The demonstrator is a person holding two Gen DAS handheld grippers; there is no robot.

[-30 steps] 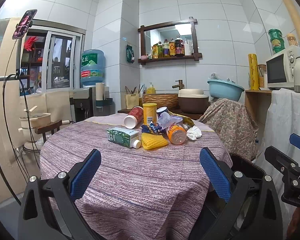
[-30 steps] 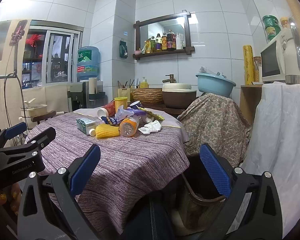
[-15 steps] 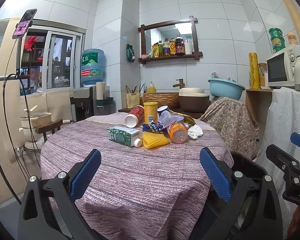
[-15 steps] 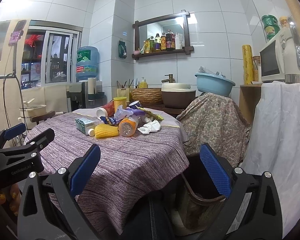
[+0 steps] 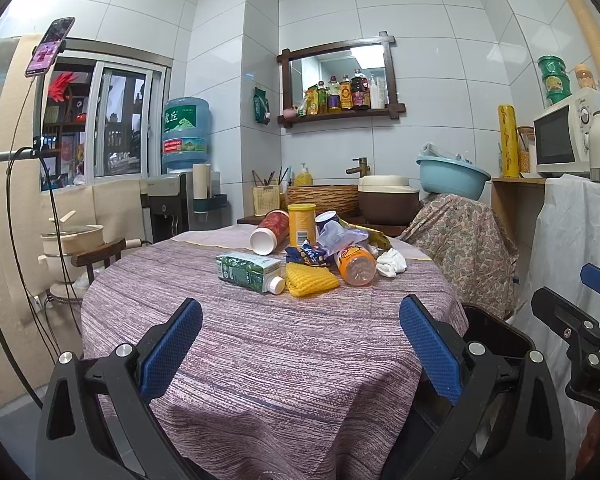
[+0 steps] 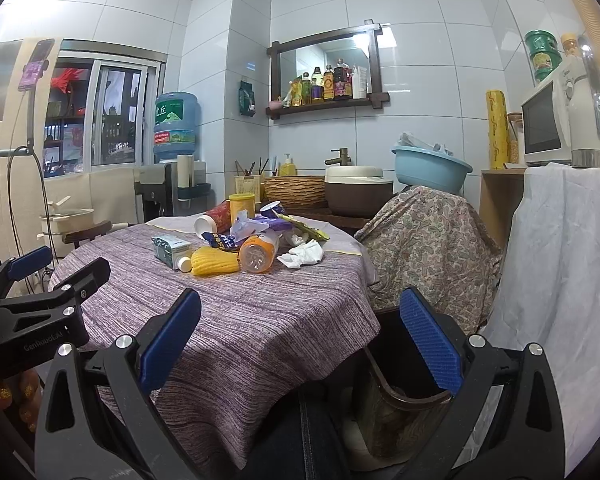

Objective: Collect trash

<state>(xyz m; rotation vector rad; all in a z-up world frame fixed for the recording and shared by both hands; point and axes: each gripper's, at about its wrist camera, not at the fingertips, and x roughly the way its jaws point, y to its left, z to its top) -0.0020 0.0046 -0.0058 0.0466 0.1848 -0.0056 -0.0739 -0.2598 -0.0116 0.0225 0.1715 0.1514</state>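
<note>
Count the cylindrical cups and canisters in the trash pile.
2 clearly: a red paper cup lying on its side at the pile's back left, and an upright yellow cardboard canister beside it. A blue-rimmed cup behind may be a third, mostly hidden.

The heap of trash (image 5: 312, 256) hid much of itself: a blue cup (image 5: 327, 219) at its twelve o'clock showed only a rim behind a crumpled clear bag (image 5: 338, 236), and a snack wrapper (image 5: 306, 255) lay half buried under that bag. Print on the green carton (image 5: 248, 271) was too small to read. The dark bin (image 6: 404, 364), at five o'clock from the table (image 6: 236, 320), was cut by the right gripper (image 6: 298, 338) and the cloth's edge; its contents could not be made out. In the left wrist view the right gripper (image 5: 598, 300) ran off the edge at three o'clock. Labels on the shelf bottles (image 5: 340, 96) were illegible.
</note>
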